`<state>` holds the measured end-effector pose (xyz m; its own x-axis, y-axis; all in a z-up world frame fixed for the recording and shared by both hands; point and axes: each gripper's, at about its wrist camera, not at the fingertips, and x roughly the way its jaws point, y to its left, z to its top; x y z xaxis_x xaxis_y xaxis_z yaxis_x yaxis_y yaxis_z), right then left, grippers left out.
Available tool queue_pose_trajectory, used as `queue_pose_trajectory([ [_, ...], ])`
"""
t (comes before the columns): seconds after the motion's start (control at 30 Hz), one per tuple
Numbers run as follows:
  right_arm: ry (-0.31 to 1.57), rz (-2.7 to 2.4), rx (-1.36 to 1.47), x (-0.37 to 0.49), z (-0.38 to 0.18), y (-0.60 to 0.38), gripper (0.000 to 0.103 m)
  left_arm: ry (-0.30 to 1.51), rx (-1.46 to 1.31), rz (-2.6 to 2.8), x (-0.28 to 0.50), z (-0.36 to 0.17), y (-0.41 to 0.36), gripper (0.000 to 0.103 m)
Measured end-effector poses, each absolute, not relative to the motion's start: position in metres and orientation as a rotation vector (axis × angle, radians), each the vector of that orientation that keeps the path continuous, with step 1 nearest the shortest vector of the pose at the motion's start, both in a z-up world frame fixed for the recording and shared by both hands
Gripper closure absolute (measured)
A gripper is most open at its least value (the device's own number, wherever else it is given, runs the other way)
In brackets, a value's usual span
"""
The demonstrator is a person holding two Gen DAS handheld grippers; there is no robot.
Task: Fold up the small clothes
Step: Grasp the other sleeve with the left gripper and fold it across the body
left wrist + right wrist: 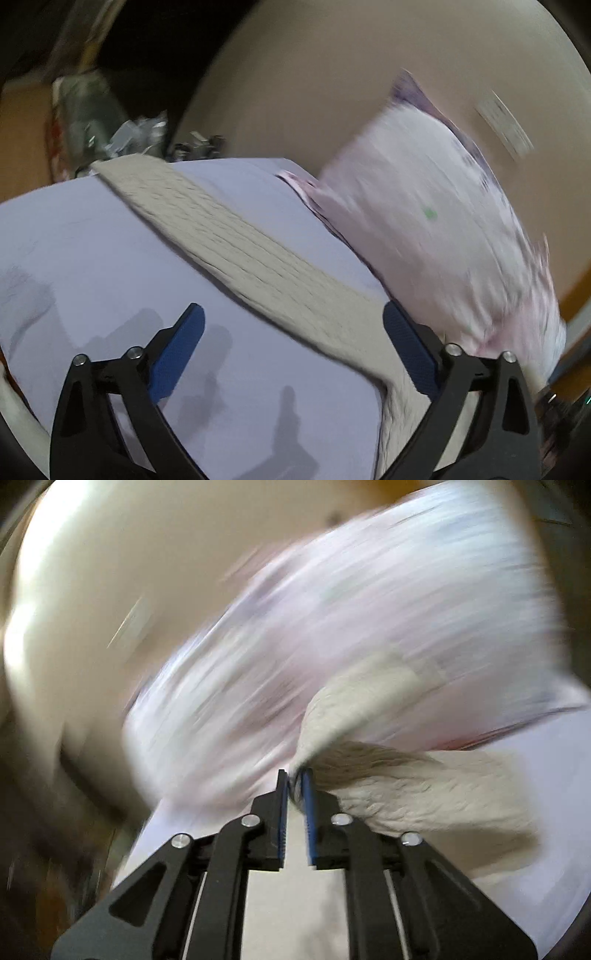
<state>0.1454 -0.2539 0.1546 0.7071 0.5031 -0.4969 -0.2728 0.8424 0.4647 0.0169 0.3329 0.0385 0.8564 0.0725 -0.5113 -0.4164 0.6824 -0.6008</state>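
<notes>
Right gripper (294,779) clamped on beige knit cloth (424,794); left gripper (293,332) spread wide, holding nothing.
We see the cloth (236,236) run as a band across the lavender sheet (92,240), passing between the left fingers, beside a blurred pink-white garment (424,221) on the table (314,74).

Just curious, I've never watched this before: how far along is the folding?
Early, it seems. Done: nothing looks neatly folded, though blur hides detail. In hand: the right tongs are shut on a bunched end of the beige cloth, which stretches across the white sheet; the left tongs are open above it. Left: folding it, and apparently the pink garment.
</notes>
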Motion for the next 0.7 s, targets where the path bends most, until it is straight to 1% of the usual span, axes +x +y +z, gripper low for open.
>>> queue_pose_trajectory([
  [0.03,0.732,0.526,0.307,0.146,0.142,-0.208,0.071,0.476,-0.825,0.305,0.017,0.034,0.345,0.009],
  [0.07,0.77,0.553,0.263,0.143,0.136,-0.185,0.051,0.476,-0.85,0.314,0.018,0.032,0.351,0.011],
  [0.1,0.787,0.569,0.222,0.139,0.13,-0.165,0.043,0.48,-0.879,0.325,0.019,0.028,0.359,0.014],
  [0.13,0.772,0.571,0.194,0.131,0.127,-0.152,0.04,0.485,-0.898,0.334,0.019,0.024,0.367,0.015],
  [0.2,0.761,0.551,0.192,0.128,0.12,-0.16,0.029,0.491,-0.923,0.352,0.021,0.019,0.378,0.02],
  [0.23,0.759,0.54,0.198,0.125,0.119,-0.163,0.027,0.495,-0.939,0.368,0.024,0.015,0.387,0.021],
  [0.33,0.785,0.457,0.257,0.127,0.11,-0.196,0.025,0.508,-1.014,0.413,0.03,0.003,0.412,0.028],
  [0.37,0.788,0.434,0.277,0.121,0.112,-0.207,0.025,0.496,-1.037,0.428,0.03,0.002,0.419,0.035],
  [0.43,0.796,0.377,0.319,0.121,0.108,-0.229,0.024,0.477,-1.078,0.446,0.03,0.0,0.432,0.037],
  [0.53,0.811,0.324,0.353,0.126,0.098,-0.251,0.023,0.466,-1.12,0.485,0.034,-0.002,0.448,0.046],
  [0.6,0.817,0.303,0.384,0.128,0.092,-0.266,0.023,0.458,-1.148,0.504,0.036,-0.006,0.458,0.059],
  [0.63,0.816,0.297,0.391,0.127,0.091,-0.27,0.023,0.458,-1.167,0.505,0.039,-0.008,0.465,0.063],
  [0.67,0.811,0.292,0.398,0.124,0.09,-0.275,0.023,0.462,-1.175,0.502,0.041,-0.01,0.468,0.075],
  [0.7,0.806,0.29,0.403,0.122,0.09,-0.279,0.022,0.477,-1.176,0.503,0.044,-0.012,0.47,0.089],
])
